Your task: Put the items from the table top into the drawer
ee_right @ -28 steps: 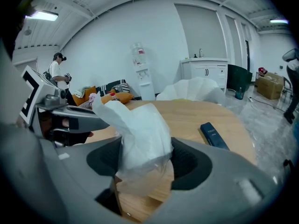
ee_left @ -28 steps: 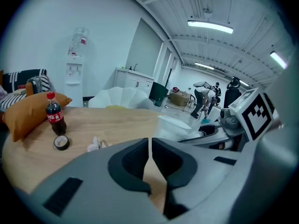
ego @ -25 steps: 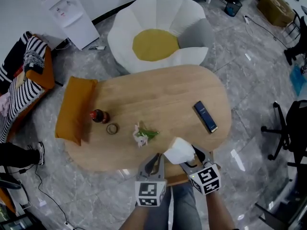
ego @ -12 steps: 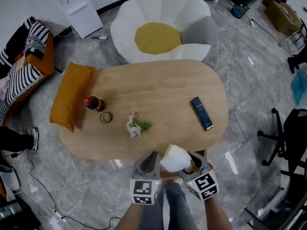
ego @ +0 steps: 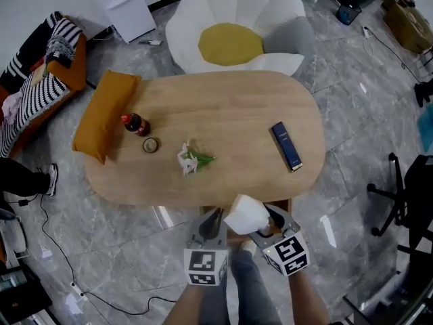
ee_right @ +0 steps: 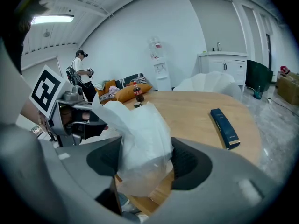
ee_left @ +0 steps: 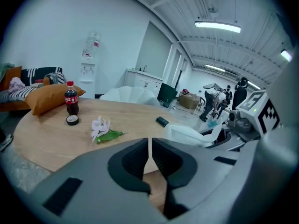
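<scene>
While clamped, the white bag (ee_right: 140, 129) sits inside the right hand-held gripper (ee_right: 143, 164).

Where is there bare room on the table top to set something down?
On the table, the widest bare patch lies between the flower and the dark box; the far edge by the white chair is also bare. The left end is crowded: cushion, cola bottle, tape roll.
</scene>
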Action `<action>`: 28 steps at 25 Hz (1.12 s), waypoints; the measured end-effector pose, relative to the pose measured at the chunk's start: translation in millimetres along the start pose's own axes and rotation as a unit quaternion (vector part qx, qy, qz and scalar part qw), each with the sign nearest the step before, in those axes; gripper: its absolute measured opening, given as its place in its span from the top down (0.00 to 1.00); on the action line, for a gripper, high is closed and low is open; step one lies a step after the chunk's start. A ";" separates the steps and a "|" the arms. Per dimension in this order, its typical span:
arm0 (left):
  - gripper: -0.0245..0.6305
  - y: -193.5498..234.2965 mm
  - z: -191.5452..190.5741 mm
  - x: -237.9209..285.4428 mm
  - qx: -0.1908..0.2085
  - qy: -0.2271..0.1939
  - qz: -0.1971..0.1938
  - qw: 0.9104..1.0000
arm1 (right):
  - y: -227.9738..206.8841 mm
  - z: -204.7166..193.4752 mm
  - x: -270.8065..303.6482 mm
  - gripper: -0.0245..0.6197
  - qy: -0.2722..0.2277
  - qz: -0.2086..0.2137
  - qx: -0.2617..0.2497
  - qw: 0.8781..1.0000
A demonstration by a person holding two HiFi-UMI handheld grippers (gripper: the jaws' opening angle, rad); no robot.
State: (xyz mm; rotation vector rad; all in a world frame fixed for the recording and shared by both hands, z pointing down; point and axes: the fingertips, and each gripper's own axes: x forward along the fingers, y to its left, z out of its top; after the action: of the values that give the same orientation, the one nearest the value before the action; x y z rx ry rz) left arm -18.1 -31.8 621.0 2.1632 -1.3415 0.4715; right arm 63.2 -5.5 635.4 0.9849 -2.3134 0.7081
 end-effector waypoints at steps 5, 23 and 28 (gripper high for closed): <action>0.92 2.1 -11.9 -12.2 -0.007 0.000 0.018 1.000 | 12.0 -12.0 1.6 0.52 0.004 0.016 -0.004 1.000; 0.92 37.9 -49.5 -40.0 -0.052 0.000 0.090 0.995 | 49.6 -56.9 46.6 0.52 0.062 0.087 -0.041 0.993; 0.92 47.1 -58.3 -40.9 -0.064 0.000 0.098 0.993 | 56.4 -68.3 68.2 0.52 0.080 0.100 -0.054 0.990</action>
State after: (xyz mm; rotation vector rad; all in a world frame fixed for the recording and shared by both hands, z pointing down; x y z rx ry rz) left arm -78.9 16.1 656.9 1.9381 -1.5489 0.4466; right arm -2.8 38.7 713.9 0.6307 -2.3017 0.7037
